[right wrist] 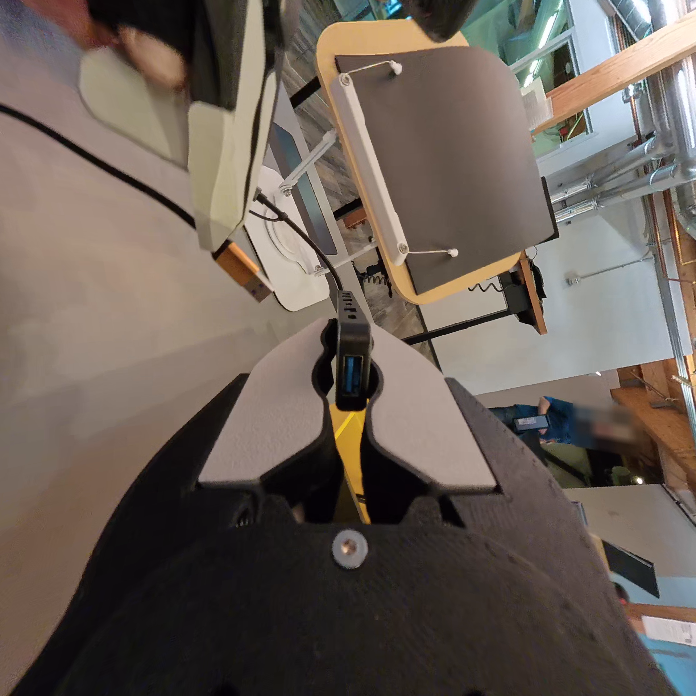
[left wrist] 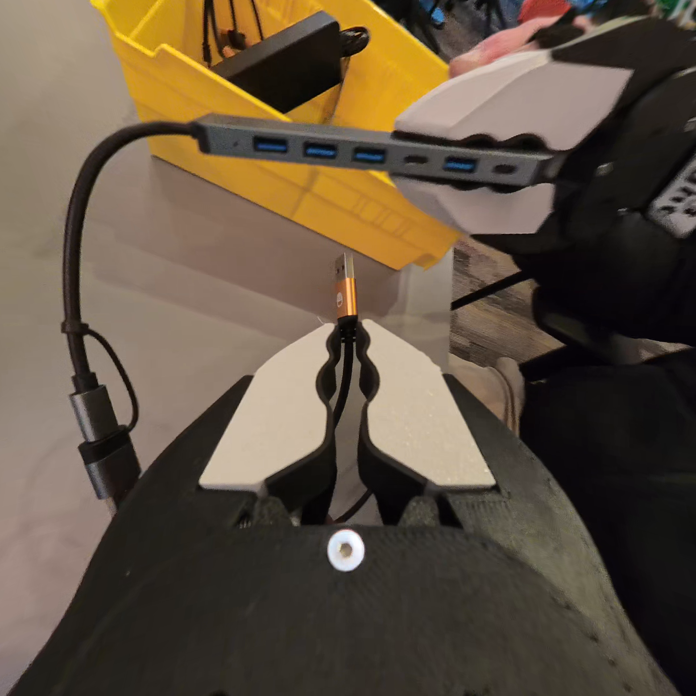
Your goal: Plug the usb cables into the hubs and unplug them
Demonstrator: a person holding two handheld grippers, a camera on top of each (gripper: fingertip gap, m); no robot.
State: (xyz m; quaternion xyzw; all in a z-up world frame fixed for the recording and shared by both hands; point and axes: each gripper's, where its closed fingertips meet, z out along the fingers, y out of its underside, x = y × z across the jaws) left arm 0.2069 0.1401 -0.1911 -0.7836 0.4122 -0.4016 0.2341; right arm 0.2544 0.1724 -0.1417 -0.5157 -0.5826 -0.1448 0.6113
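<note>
In the left wrist view my left gripper (left wrist: 347, 325) is shut on a black cable just behind its orange USB plug (left wrist: 345, 290), which sticks out ahead with its metal tip free. Above it the grey USB hub (left wrist: 357, 150) is held level, its row of blue ports facing me. My right gripper (left wrist: 470, 165) is shut on the hub's right end. The hub's own black cable (left wrist: 75, 263) hangs down at the left to a grey connector (left wrist: 94, 418). In the right wrist view my right gripper (right wrist: 352, 339) clamps the hub (right wrist: 352, 373) end-on, and the orange plug (right wrist: 244, 275) shows at the upper left.
A yellow bin (left wrist: 301, 150) stands behind the hub on the grey table (left wrist: 188, 263), holding a black box (left wrist: 286, 64) and dark cables. The table edge (left wrist: 450, 286) lies to the right. A chair (right wrist: 433, 158) stands beyond the table. A person (right wrist: 550, 418) is far off. About 8 cm separates my left fingertips from my right.
</note>
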